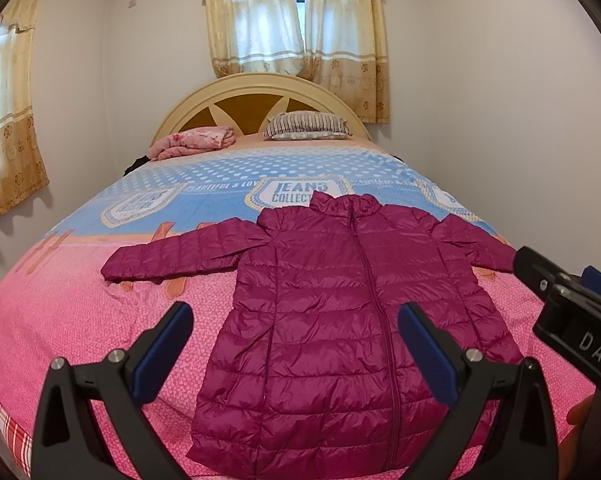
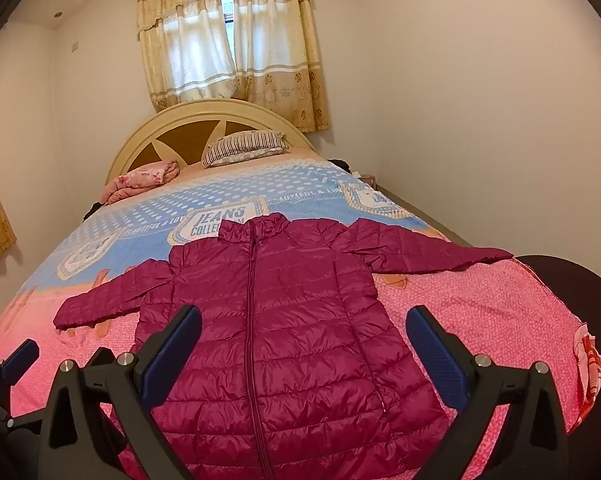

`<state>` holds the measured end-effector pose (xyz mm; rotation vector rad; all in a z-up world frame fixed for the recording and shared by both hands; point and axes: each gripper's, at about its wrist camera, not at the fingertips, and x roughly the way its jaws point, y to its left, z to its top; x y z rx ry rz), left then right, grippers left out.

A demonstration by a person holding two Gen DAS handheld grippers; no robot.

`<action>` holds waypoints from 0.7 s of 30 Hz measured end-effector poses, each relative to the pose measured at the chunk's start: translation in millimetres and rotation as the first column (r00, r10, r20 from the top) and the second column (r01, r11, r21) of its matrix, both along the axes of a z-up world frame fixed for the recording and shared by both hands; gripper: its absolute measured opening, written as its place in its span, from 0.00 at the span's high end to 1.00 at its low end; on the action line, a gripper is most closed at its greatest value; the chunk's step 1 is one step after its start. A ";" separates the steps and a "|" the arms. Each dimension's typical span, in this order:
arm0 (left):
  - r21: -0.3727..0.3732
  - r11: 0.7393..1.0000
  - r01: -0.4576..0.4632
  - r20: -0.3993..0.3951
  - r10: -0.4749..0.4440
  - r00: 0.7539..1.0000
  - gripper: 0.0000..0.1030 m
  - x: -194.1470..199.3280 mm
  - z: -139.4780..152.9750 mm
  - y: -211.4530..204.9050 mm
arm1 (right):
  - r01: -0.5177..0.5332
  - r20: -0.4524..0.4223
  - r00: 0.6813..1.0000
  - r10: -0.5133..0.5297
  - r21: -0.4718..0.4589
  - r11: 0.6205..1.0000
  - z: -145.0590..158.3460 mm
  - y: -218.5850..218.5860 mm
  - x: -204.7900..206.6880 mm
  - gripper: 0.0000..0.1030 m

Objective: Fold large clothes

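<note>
Both of my hand-held grippers, left (image 1: 294, 354) and right (image 2: 302, 354), hang wide open with nothing between the fingers. Below them I see the jacket (image 1: 340, 300) lying flat, zipped, sleeves spread, on the bed (image 1: 80, 312), near its foot.

Right gripper (image 2: 302, 340) wide open, nothing between the blue pads (image 2: 436, 352), tilted down over the lower half of the magenta puffer jacket (image 2: 284, 320). Jacket flat on the bedspread (image 2: 480, 312), front up, zipped, collar toward the headboard (image 2: 172, 132), both sleeves spread sideways. Left gripper (image 2: 8, 372) partly visible at lower left edge, one blue pad showing. Striped pillow (image 2: 244, 146) and folded pink blanket (image 2: 144, 178) at the head end. Curtains (image 2: 228, 40) behind headboard.
</note>
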<state>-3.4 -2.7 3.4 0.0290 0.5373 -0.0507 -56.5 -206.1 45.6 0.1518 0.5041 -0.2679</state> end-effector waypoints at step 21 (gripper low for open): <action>0.007 1.000 0.000 -0.001 0.000 1.000 0.00 -0.8 -0.1 0.7 | -0.001 -0.003 1.000 0.001 0.003 1.000 -2.5 0.6 -0.6 0.01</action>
